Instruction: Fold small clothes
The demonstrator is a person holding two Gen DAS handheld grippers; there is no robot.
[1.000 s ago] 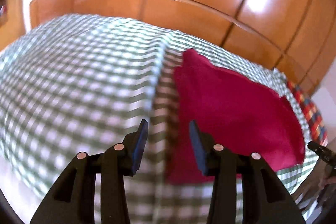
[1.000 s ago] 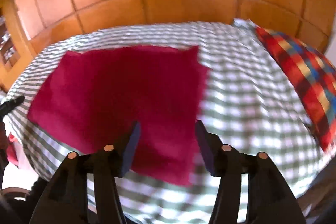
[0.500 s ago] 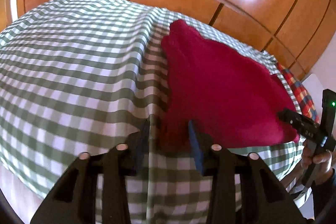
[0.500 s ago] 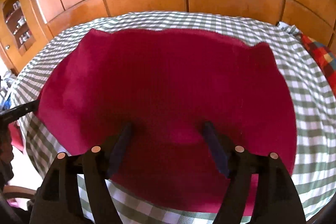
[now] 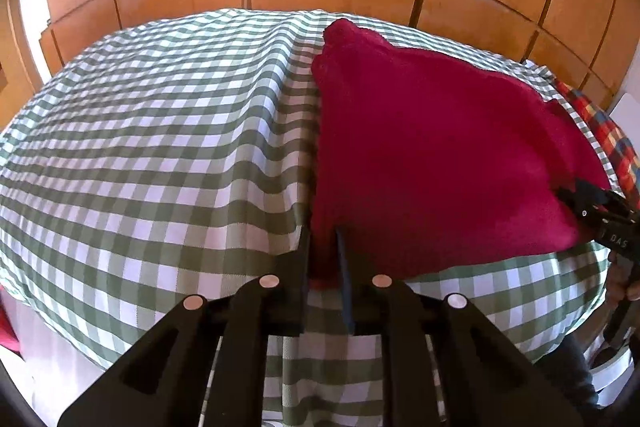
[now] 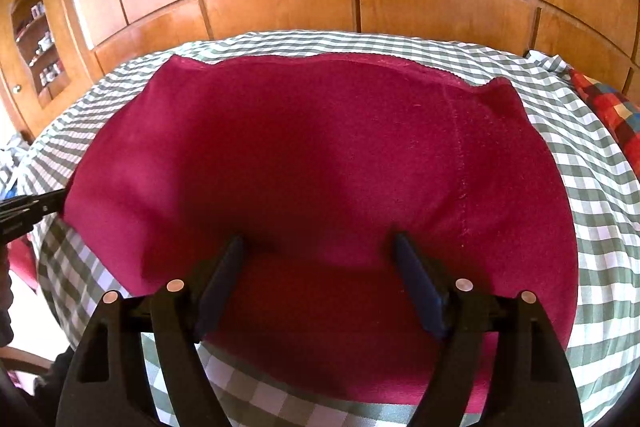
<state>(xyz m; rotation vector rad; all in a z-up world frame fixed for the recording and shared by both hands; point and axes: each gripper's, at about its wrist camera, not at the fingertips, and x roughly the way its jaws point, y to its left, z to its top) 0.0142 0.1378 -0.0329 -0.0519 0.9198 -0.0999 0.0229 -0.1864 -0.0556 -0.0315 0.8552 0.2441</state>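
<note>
- Red cloth (image 5: 432,163) lies spread flat on the checked bedsheet (image 5: 160,155), and the left tongs (image 5: 323,259) have just been closing on its near left corner; their jaws stand narrow with a bunch of the fabric between them. The bite looks thin, so the corner could slip out once it is lifted.
- Green-and-white sheet sits right beside that corner, so the left tongs may pinch it too and drag it up with the cloth.
- Over the near edge, the right tongs (image 6: 318,267) have just been opening and stand wide with nothing gripped. If they close mid-edge instead of at the right corner, the fold would likely come out skewed.
- Farther back, the far hem (image 6: 320,61) is wavy, so creases may get folded in.
- A plaid cushion (image 6: 612,111) at the far right could snag a swung edge.
</note>
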